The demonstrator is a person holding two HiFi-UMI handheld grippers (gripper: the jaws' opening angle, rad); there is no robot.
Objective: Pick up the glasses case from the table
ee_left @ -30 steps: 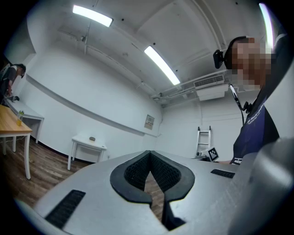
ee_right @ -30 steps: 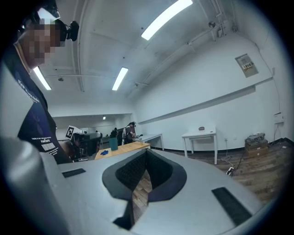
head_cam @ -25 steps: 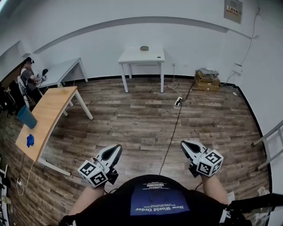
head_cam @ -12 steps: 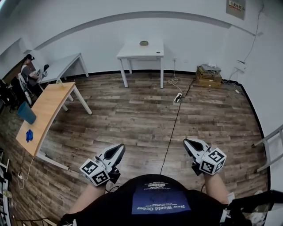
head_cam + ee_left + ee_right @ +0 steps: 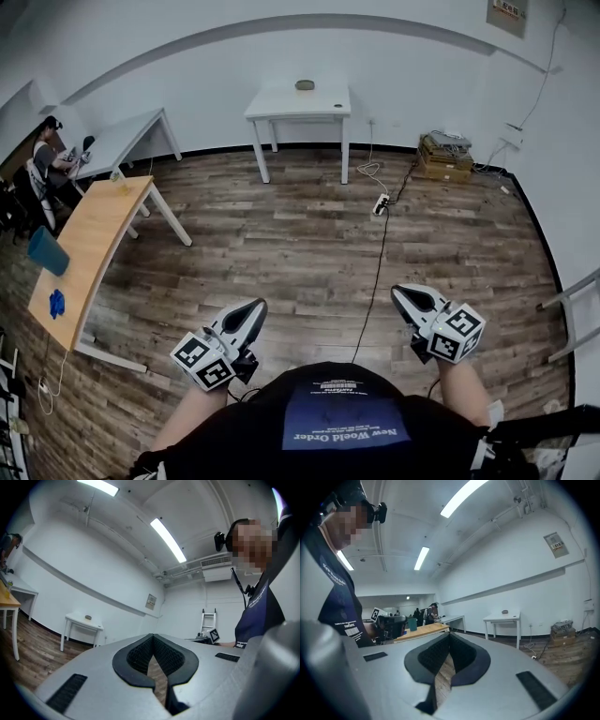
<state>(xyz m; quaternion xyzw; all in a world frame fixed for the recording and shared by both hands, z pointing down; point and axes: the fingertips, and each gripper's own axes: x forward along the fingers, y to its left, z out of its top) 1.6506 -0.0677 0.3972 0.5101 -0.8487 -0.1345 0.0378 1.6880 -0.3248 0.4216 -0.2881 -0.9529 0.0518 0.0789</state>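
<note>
Far off, oval glasses case (image 5: 305, 84) on white table (image 5: 323, 105), L gripper (image 5: 253, 311), R gripper (image 5: 400, 294) both closed

Right claw (image 5: 450, 637): jaws together at tips, nothing between; wood floor (image 5: 443, 679) visible through gap behind them. Far off: white tabletop (image 5: 502, 617) against wall, small dark glasses case (image 5: 504, 612) on it. Left: wooden tabletop (image 5: 423, 629), wearer's navy shirt (image 5: 337, 597).
</note>
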